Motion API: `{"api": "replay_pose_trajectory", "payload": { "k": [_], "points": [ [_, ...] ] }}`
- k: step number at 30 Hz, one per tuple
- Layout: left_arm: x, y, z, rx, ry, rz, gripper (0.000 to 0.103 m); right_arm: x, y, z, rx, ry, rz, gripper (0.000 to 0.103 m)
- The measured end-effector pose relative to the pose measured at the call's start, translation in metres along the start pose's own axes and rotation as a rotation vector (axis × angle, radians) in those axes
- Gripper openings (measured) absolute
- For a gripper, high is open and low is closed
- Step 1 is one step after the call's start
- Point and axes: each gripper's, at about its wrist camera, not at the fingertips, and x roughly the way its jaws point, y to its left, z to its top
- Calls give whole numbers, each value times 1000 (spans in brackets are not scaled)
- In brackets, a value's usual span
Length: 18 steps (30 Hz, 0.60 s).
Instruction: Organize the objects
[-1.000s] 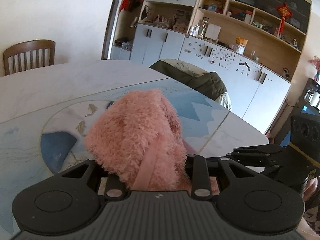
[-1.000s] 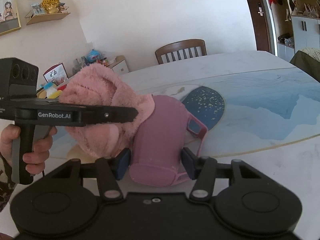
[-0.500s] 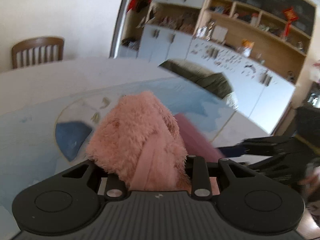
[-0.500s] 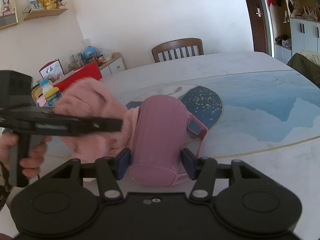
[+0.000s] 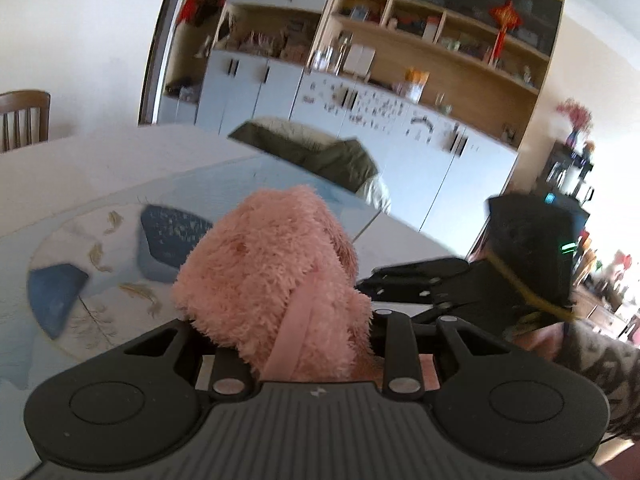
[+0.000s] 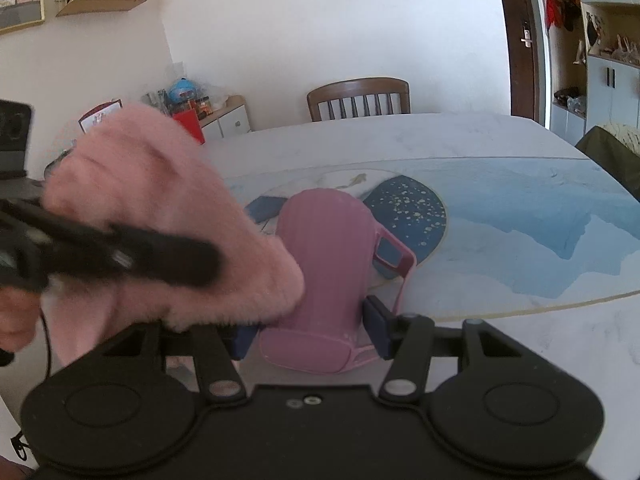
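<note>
A fluffy pink cover (image 5: 272, 276) fills the middle of the left wrist view, and my left gripper (image 5: 308, 332) is shut on it, its fingertips buried in the plush. In the right wrist view the same cover (image 6: 152, 184) hangs blurred at the left, with a left finger (image 6: 132, 256) across it. My right gripper (image 6: 310, 328) is shut on the base of a ribbed pink rubber bottle (image 6: 324, 264) with a handle loop; its blue pads (image 6: 376, 320) press both sides. The cover overlaps the bottle's left side. The right gripper (image 5: 404, 280) also shows at the right of the left view.
Both things hang over a white table (image 6: 520, 320) printed in blue and gold. A wooden chair (image 6: 360, 98) stands at its far side. Another chair draped with a green jacket (image 5: 320, 152) stands before the wall cabinets. A hand (image 6: 16, 320) grips the left handle.
The fluffy cover has slid leftward off the pink bottle, whose upper body now shows bare. The left gripper moved left with it. The right gripper and bottle stayed put.
</note>
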Motion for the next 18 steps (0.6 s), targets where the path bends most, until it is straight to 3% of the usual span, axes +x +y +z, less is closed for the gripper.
{"api": "replay_pose_trajectory", "payload": {
  "k": [5,14,18],
  "points": [
    [14,11,2,-26,10,29,29,2,6,1,-50,3,-44,55],
    [16,44,0,-101,10,117,29,3,-1,4,-30,-1,-37,55],
    [22,56,-12,-110,52,195,29,4,-3,4,-22,-3,-39,55]
  ]
}}
